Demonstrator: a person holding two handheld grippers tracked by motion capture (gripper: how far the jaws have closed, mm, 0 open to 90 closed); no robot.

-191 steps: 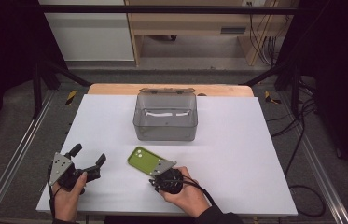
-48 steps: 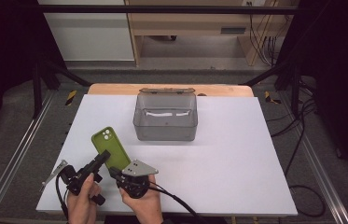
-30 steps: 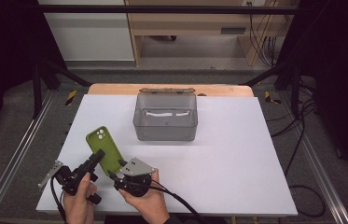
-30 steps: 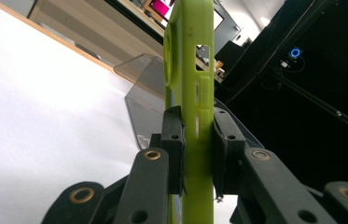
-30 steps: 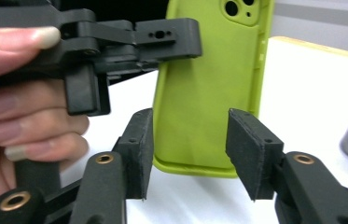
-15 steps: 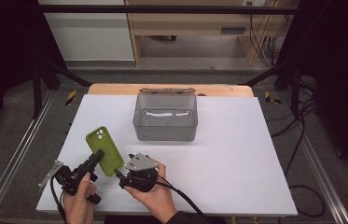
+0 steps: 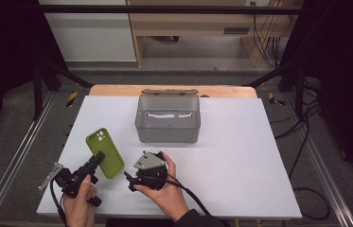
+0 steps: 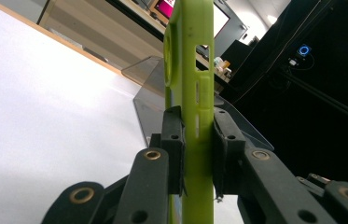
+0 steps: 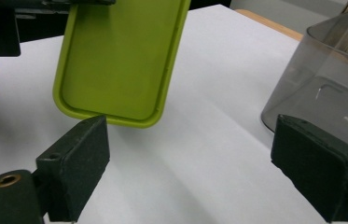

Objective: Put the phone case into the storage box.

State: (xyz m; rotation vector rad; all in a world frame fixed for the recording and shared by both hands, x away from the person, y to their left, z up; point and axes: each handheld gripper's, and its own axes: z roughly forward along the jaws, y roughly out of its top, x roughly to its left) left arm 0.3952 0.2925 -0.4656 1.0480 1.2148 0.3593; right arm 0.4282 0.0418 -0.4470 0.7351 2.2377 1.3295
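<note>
Lime-green silicone is what I am looking at: the phone case (image 7: 104, 152) is being held up off the white desk (image 7: 240, 156) at its near left part, tilted, camera cut-out at the far end. I am pinching it with the left gripper (image 7: 90, 166), whose fingers (image 8: 174, 140) are pressing on both faces of the case near one long edge; in the left gripper view it is standing edge-on between them, side-button slots showing. From the right gripper view I am seeing its hollow inner face, smooth, with a raised lip and rounded corners. The right gripper (image 7: 131, 178) is sitting just beside the case, its fingers (image 9: 76, 161) spread wide with nothing between them; they have just been opening. A clear grey plastic box (image 7: 167, 118) is standing farther back, mid-desk.
</note>
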